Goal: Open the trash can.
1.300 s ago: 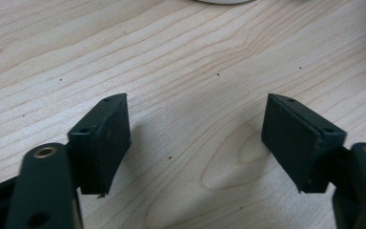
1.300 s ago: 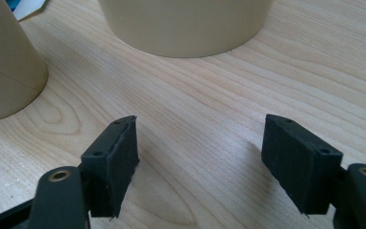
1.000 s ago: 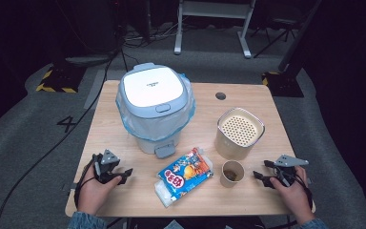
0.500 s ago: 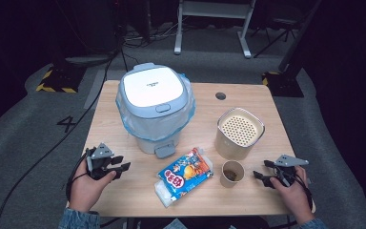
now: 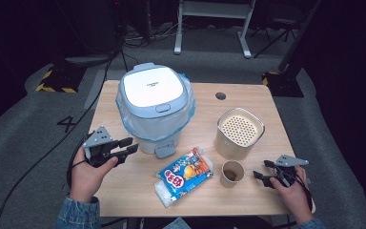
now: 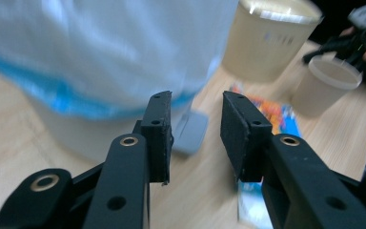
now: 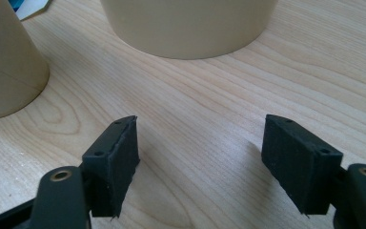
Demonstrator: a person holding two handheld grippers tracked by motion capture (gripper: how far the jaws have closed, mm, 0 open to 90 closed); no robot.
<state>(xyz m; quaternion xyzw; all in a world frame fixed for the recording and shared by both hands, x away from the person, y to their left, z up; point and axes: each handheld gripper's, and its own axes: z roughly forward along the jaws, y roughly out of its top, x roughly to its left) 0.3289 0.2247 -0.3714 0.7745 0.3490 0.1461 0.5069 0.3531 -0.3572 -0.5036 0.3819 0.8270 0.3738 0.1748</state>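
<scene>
High view, layout: we list a light wooden table (image 5: pixel 124 200) bearing a pale blue lidded bin lined with a blue plastic bag (image 5: pixel 155 107), a colourful snack packet (image 5: pixel 185 174), a small brown paper cup (image 5: pixel 232 173) and a beige canister with a perforated lid (image 5: pixel 239 132).
Left gripper (image 5: pixel 129 146): we see it held above the table's left side, pointing toward the bin's base; its jaws have just been closing and stand a narrow gap apart with nothing between them.
Right gripper (image 5: pixel 257 175): we see it resting low just right of the paper cup; its jaws stand apart over bare wood, clamped on nothing.
Thing in hand: we judge the bin to be the left gripper's target, standing at the table's back centre with its grey front latch tab (image 6: pixel 191 132) just ahead of the jaws in the left gripper view.
Done so far: we note nothing gripped, the lid down, the packet sealed and lying flat.
Left to do: we judge every handling step remains.
Hard to make out: in the left gripper view the bin (image 6: pixel 100 57) is blurred; the cup's contents look dark and unclear from above; the right gripper view cuts off the cup (image 7: pixel 7 71) and canister (image 7: pixel 186 24) at their bases.
Hidden: we cannot see inside the bin or the canister.
</scene>
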